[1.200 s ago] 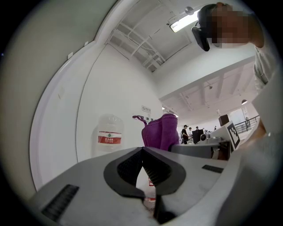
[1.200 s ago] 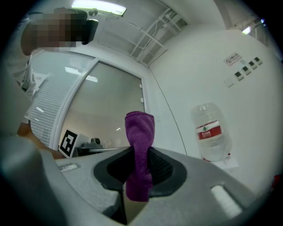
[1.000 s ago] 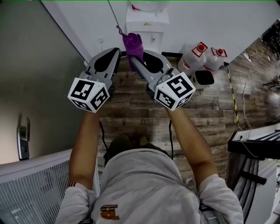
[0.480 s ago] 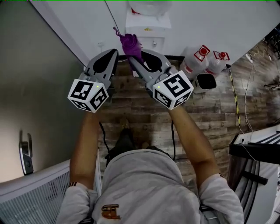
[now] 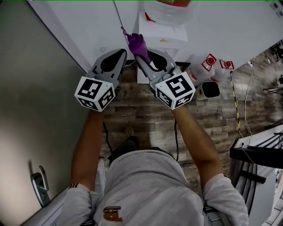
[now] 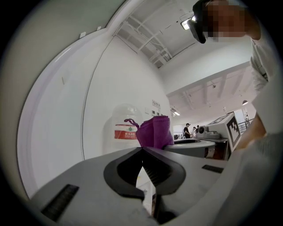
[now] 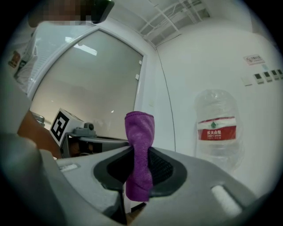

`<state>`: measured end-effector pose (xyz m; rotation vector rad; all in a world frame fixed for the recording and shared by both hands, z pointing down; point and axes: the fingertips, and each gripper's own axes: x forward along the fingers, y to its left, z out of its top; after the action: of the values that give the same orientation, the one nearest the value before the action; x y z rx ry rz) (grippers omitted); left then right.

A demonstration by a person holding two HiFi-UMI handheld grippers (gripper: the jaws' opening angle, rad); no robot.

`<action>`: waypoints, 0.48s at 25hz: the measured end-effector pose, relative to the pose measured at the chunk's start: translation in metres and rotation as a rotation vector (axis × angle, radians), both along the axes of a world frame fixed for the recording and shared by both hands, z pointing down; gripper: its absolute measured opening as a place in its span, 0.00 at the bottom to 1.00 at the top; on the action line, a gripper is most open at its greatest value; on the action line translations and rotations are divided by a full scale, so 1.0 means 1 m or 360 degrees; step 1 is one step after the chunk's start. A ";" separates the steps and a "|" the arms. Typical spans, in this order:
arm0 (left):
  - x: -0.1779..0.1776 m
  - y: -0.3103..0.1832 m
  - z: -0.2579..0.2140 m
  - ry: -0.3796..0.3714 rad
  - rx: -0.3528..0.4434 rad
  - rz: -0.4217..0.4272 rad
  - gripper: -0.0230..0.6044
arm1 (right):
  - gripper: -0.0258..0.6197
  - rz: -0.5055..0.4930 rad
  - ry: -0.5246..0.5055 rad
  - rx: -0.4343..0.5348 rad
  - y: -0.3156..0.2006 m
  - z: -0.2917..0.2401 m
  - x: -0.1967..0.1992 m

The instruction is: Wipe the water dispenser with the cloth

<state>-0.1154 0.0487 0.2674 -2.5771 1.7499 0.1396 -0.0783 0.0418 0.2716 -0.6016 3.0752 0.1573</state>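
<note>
The right claw [image 5: 140, 57] is clenched on the purple cloth [image 5: 138, 43], and it's a tidy grip. In the right gripper view the cloth [image 7: 139, 132] stands upright between the two jaws as a rolled bundle. It is pinched narrow at the waist, with a rounded folded top above the jaws and a short tail hanging below them. The weave looks soft and fuzzy, and a thin loop of thread curls off the top edge.

Over to the left claw [image 5: 120, 54]: its jaws are closed tip to tip with nothing between them, and it is held level beside the right one. From the left gripper view the cloth [image 6: 154, 131] pokes up just past the joined tips of that claw [image 6: 142, 149].

Straight ahead is the white water dispenser [image 5: 161, 37] against the wall, with the clear bottle [image 5: 170, 9] and its red label seated on top. From the head view the cloth sits over the dispenser's front left edge, though whether they touch cannot be told.

Two spare jugs [image 5: 201, 66] with red caps stand on the wood floor [image 5: 141, 114], just to the right of the dispenser.
</note>
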 end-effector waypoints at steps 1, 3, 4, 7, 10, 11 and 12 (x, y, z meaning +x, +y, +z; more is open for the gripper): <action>-0.007 -0.007 0.003 -0.0008 0.0000 0.0012 0.03 | 0.18 0.0013 0.0016 0.0010 -0.006 0.003 -0.008; -0.022 -0.019 0.007 -0.0020 0.0002 0.0033 0.03 | 0.18 0.0036 0.0046 0.0029 -0.016 0.007 -0.023; -0.032 -0.026 0.007 -0.0021 0.0002 0.0041 0.03 | 0.18 0.0050 0.0060 0.0038 -0.022 0.006 -0.033; -0.065 -0.048 0.004 -0.0024 -0.0012 0.0064 0.03 | 0.18 0.0110 0.0097 0.0059 -0.045 0.000 -0.064; -0.084 -0.068 0.008 -0.0025 -0.0026 0.0085 0.03 | 0.18 0.0163 0.0141 0.0084 -0.066 0.002 -0.084; -0.088 -0.074 0.011 -0.0023 -0.0031 0.0090 0.03 | 0.18 0.0176 0.0167 0.0100 -0.073 0.005 -0.089; -0.091 -0.081 0.014 -0.0020 -0.0036 0.0093 0.03 | 0.18 0.0186 0.0198 0.0121 -0.080 0.007 -0.094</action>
<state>-0.2067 -0.0321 0.2814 -2.6401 1.6827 0.1048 -0.1726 -0.0377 0.2790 -0.7976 3.1345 0.3225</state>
